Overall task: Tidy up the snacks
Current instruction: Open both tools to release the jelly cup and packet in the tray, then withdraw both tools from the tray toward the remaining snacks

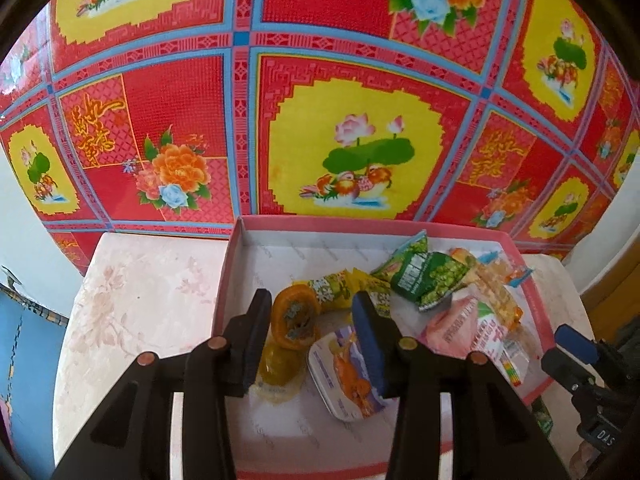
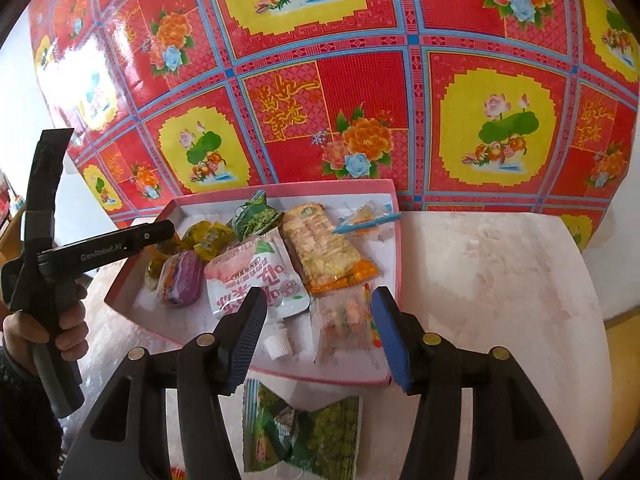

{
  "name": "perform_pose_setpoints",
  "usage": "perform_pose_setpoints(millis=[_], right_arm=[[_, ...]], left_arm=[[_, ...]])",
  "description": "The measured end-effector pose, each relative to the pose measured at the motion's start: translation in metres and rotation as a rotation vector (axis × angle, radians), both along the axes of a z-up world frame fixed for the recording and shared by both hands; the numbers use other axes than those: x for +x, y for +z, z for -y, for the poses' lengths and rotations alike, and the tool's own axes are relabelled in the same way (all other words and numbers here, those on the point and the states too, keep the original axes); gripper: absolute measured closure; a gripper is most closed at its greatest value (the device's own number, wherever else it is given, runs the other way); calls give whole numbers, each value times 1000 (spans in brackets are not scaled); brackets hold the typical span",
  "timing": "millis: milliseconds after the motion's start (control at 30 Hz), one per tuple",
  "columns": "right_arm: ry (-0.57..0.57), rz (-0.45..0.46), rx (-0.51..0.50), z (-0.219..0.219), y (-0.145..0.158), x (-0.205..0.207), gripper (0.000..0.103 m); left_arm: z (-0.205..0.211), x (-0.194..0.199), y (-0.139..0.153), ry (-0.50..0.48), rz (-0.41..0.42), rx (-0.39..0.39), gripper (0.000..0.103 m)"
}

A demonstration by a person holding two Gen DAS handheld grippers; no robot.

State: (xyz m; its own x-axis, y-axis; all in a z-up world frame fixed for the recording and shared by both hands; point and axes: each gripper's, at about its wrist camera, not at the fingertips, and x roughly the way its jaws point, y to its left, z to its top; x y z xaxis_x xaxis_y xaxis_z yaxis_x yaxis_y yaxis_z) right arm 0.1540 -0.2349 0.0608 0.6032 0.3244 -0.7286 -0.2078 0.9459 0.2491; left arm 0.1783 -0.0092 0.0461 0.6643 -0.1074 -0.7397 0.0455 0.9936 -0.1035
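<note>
The snacks lie mostly in a shallow pink box point(image 2: 256, 376) on a pale, flower-printed tabletop point(image 2: 500, 288), in front of a red patterned cloth point(image 2: 360, 60). One green packet point(image 2: 304, 432) is not in it: it rests on the tabletop just outside the box's near wall, below the right gripper point(image 2: 320, 340). That gripper's jaws stand well apart with nothing between the pads. The left gripper point(image 1: 312, 344) hovers over the box's left part, jaws partly open around empty air, a small orange jelly cup point(image 1: 294, 318) and a purple-wrapped cake point(image 1: 348, 376) lying beneath it, ungripped.

Inside the box, from its left wall rightward: yellow candies point(image 2: 206, 240), another green packet point(image 2: 256, 214), a pink drink pouch point(image 2: 256, 280), a long orange cracker packet point(image 2: 324, 252), a clear gummy bag point(image 2: 344, 320) and a small clear packet with a blue stick point(image 2: 370, 218).

Risks, as I judge them: the green packet is flat and crinkly, so the pads may slide off or pinch only a corner; reaching for it could nudge the light box; and the pile is loose enough that another drop could push items over the low wall.
</note>
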Motion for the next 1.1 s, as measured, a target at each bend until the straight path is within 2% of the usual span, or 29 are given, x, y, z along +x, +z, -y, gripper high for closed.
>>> perform_pose_setpoints(millis=[367,500,633,1100], right_arm=[[-2,17,5,3,8,-20,47],[-6,26,4,5,13,-28,47],[-5,29,3,5,18,-36,47],[-4,53,-5,6,34,-71,47]], left_arm=[[2,-44,25,-30,15,0,59],[-8,-39,32,-30,19,2,59],[1,-38,29,-32,20,0,59],[7,-72,33,-41,18,-13,59]])
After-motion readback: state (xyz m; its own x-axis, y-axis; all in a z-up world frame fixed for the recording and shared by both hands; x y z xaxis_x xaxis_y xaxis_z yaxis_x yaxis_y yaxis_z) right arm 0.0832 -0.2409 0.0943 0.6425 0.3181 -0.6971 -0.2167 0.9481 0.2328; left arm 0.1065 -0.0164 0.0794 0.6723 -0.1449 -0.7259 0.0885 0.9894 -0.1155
